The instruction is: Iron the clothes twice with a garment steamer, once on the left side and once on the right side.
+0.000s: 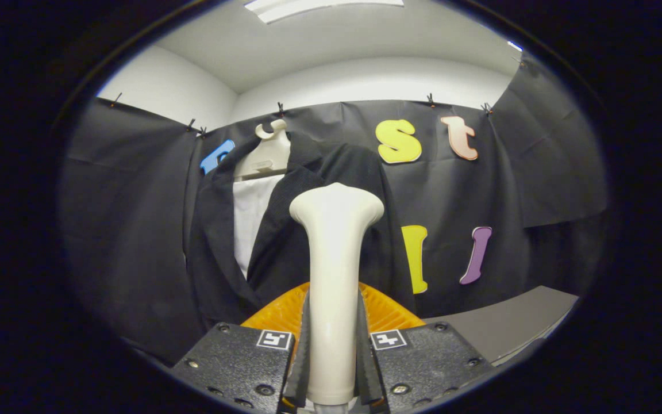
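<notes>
Gripper view puts us right behind the garment steamer (335, 276), whose pale handle runs straight up between our gripper (334, 356) fingers. Both fingers press against the handle's sides, so we hold it pinched firmly. Its long axis stands upright and leans away from us, the flared head at the top aimed toward the dark jacket (285, 230) hanging ahead on a pale hanger (270, 152), with a white shirt (250, 218) showing in its open front. The head sits in front of the jacket's panel beside the shirt opening; we cannot tell whether it touches the cloth. An orange ribbed piece (388, 313) lies just beyond the fingers, behind the handle. We judge the steamer is already in hand and raised to the garment, but these pictures do not tell us whether any pass is done; both sides may remain.
</notes>
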`<state>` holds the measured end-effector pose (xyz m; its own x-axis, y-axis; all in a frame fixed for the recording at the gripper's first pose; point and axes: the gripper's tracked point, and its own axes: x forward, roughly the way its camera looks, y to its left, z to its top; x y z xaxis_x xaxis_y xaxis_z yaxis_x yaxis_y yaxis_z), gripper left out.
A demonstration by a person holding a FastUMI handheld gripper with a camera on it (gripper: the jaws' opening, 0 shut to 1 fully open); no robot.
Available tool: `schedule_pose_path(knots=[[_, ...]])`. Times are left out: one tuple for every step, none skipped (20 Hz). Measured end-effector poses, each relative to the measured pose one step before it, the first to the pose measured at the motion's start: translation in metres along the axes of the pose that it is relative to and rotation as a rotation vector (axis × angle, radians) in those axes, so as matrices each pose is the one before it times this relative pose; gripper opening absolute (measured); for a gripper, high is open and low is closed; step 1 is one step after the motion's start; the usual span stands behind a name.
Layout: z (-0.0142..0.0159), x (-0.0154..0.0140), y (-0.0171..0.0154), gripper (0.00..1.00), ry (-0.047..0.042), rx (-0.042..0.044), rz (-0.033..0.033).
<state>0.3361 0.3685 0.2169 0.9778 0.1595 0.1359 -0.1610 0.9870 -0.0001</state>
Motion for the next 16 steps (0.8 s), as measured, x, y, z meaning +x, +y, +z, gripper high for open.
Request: schedule_pose_path(knots=[[-0.00449, -0.00218, -0.00233, 0.36, 0.0068, 0.00248, -0.00393], [-0.00327, -0.00196, -0.00043, 0.37, 0.00628, 0.001, -0.00022], [-0.00232, -0.00168, 0.00002, 0.37, 0.004, -0.00321, 0.00107], [-0.00342, -0.00249, 0.00008, 0.37, 0.00316, -0.00397, 0.00104], [-0.00307, -0.00297, 0.00009, 0.37, 0.00363, -0.00467, -0.00008], [-0.00484, -0.00321, -0.00211, 0.37, 0.00494, -0.00399, -0.00103], [-0.00418, -0.00292, -0.00008, 0.37, 0.00611, -0.00253, 0.00039], [-0.00631, -0.00351, 0.00108, 0.37, 0.00872, -0.00347, 0.00224], [-0.00555, -0.00307, 0.00058, 0.37, 0.00859, -0.00104, 0.00165], [-0.00641, -0.00208, -0.00115, 0.37, 0.00994, -0.00231, -0.00014], [-0.00635, -0.00269, -0.00024, 0.37, 0.01027, -0.00071, -0.0016], [-0.00693, -0.00215, -0.00004, 0.37, 0.01152, 0.0005, -0.00119], [-0.00632, -0.00154, 0.00011, 0.36, 0.01217, 0.00153, 0.0002], [-0.0067, -0.00154, -0.00054, 0.37, 0.01309, 0.00143, -0.00253], [-0.00499, -0.00175, -0.00036, 0.37, 0.0129, 0.00518, -0.00328], [-0.00587, -0.00237, -0.00065, 0.37, 0.00953, 0.00669, -0.0024]])
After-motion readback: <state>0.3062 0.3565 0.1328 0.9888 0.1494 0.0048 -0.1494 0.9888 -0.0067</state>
